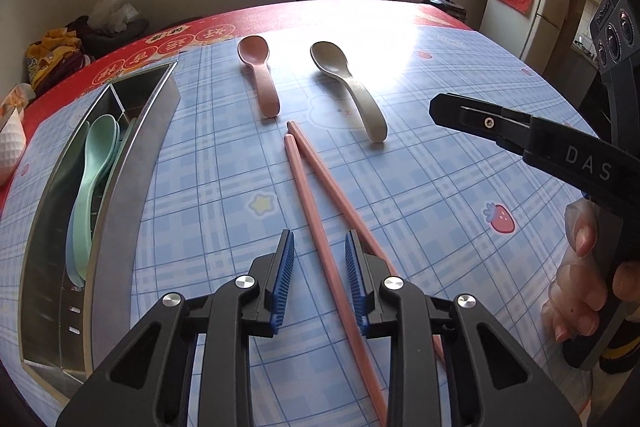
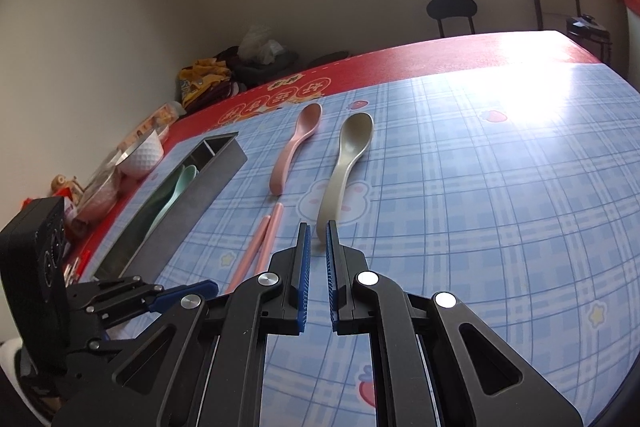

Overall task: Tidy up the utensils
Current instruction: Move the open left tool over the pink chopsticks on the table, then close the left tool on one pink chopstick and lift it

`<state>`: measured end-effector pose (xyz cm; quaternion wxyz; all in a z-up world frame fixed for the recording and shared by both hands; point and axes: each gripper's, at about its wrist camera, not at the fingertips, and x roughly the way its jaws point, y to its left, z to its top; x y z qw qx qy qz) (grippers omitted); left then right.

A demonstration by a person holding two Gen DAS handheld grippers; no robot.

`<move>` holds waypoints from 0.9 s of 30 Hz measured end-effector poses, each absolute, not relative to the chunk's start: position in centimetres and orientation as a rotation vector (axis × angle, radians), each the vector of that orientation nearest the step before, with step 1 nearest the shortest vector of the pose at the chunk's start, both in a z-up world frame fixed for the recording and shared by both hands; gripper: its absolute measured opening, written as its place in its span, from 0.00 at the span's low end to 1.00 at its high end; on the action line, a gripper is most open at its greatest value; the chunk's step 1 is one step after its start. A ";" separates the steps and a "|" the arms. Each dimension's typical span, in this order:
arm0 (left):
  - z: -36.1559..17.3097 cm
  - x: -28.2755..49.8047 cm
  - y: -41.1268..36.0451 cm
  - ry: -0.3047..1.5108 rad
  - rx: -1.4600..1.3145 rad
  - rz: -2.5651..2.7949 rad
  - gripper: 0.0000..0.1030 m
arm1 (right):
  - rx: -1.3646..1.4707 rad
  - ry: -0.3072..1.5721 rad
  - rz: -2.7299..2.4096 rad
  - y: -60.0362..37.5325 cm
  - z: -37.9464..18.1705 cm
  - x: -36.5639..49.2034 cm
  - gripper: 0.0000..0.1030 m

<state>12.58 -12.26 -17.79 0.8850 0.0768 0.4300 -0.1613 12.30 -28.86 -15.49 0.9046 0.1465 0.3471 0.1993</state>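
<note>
Below, left wrist view: my left gripper (image 1: 320, 251), jaws apart, pads straddling one pink chopstick (image 1: 320, 247) without pressing it; second chopstick (image 1: 332, 187) passes under the right pad. Pink spoon (image 1: 258, 79), grey spoon (image 1: 352, 91) beyond; green spoons (image 1: 90, 179) in steel tray (image 1: 132, 179). Right wrist view: my right gripper (image 2: 318, 243), jaws together, empty, above the blue checked cloth (image 2: 480, 207), near the grey spoon's handle.
</note>
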 end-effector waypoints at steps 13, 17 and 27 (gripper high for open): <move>-18.0 11.9 -12.7 0.868 0.172 -0.333 0.24 | 0.316 0.711 0.412 -29.2 -15.4 12.1 0.08; -17.9 11.7 -13.0 0.864 0.186 -0.339 0.20 | 0.317 0.712 0.412 -29.2 -15.4 12.2 0.08; -17.9 12.1 -12.4 0.867 0.152 -0.344 0.07 | 0.332 0.720 0.422 -29.4 -15.5 12.1 0.08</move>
